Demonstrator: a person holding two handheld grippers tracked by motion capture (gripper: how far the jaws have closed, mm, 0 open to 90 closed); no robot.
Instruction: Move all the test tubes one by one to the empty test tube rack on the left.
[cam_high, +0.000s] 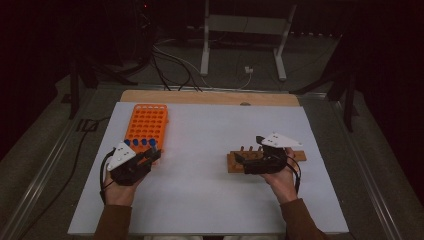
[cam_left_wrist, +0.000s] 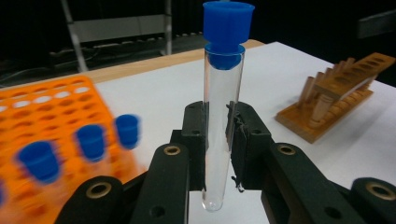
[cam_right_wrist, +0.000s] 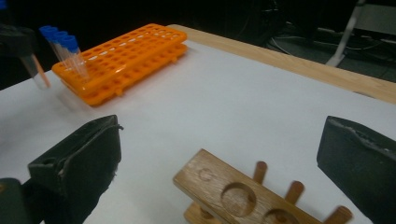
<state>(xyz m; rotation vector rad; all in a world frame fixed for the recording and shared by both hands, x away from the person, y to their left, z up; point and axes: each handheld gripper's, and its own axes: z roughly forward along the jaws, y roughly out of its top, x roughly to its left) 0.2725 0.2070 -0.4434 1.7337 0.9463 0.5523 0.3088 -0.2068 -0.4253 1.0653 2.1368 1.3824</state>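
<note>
While the capped test tube (cam_left_wrist: 223, 116) stands upright, clamped in the left gripper (cam_high: 148, 159) at the orange rack's (cam_high: 146, 126) six o'clock edge, the transfer step seems under way. The right gripper (cam_high: 246, 161), fingers wide apart and empty, waits over the wooden rack (cam_high: 235, 164) at three o'clock on the desk (cam_high: 200, 200); next likely calls for carrying the tube across upright.

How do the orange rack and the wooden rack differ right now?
The orange rack is a plastic grid of many small holes and holds blue-capped tubes; the wooden rack has a few larger round holes plus pegs, and those holes in view stand empty. The orange rack lies left, the wooden right. Both sit on the white table.
</note>
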